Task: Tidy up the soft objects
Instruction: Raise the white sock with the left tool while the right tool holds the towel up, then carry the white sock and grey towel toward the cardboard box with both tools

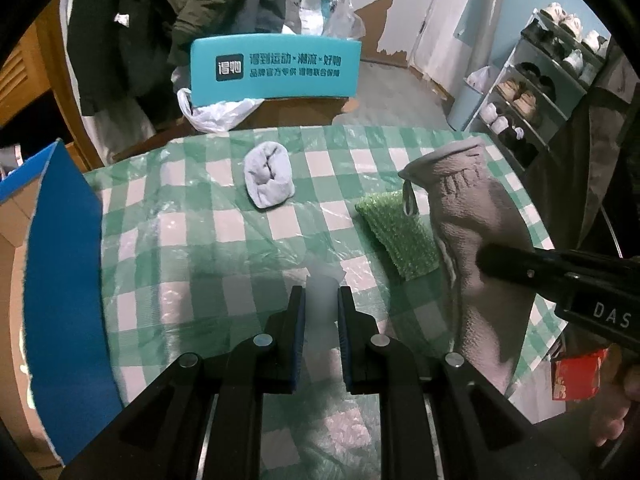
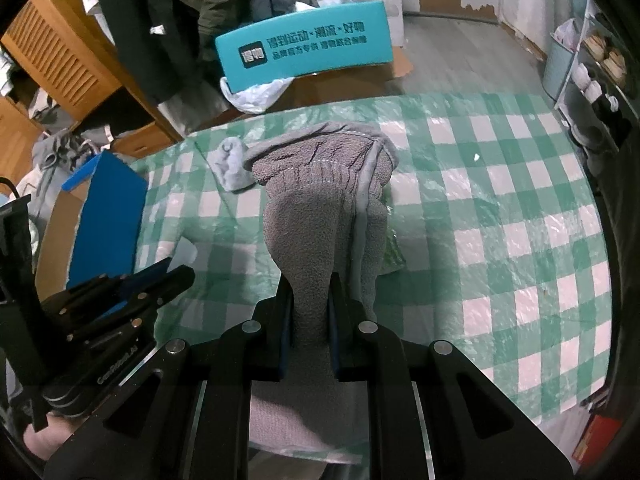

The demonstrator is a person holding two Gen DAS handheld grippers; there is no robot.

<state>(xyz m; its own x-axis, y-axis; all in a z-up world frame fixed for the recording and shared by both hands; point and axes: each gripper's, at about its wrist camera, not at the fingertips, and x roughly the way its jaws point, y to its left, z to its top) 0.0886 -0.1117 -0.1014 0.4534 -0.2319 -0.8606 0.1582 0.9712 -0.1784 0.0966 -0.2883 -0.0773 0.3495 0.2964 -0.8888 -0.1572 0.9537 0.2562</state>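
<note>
The table (image 1: 208, 240) has a green and white checked cloth under clear plastic; on it lie the soft things to tidy up. The right gripper (image 2: 310, 300) is pinching a grey fluffy towel (image 2: 320, 200); its jaws are pressed on a bunch of the towel near the front edge of the table, and the rest of the towel stretches away toward the far edge, with its far end resting on the table. The left gripper (image 1: 322, 300) has its jaws nearly pressed together on something thin, pale and see-through (image 1: 320, 300) near the front edge; it may be a bit of plastic, but I cannot tell for sure. A rolled-up pale sock (image 1: 269, 180) sits near the far edge, well apart from both grippers; a green scrubby pad (image 1: 396, 232) lies just beside the towel, and the towel partly hides it in the right wrist view. A blue box (image 1: 60, 280) stands open at the left edge; it may be where the things should go. I think the job is only starting; nothing soft shows in the box, and the sock and the pad lie untouched, so most of the tidying is left.
</note>
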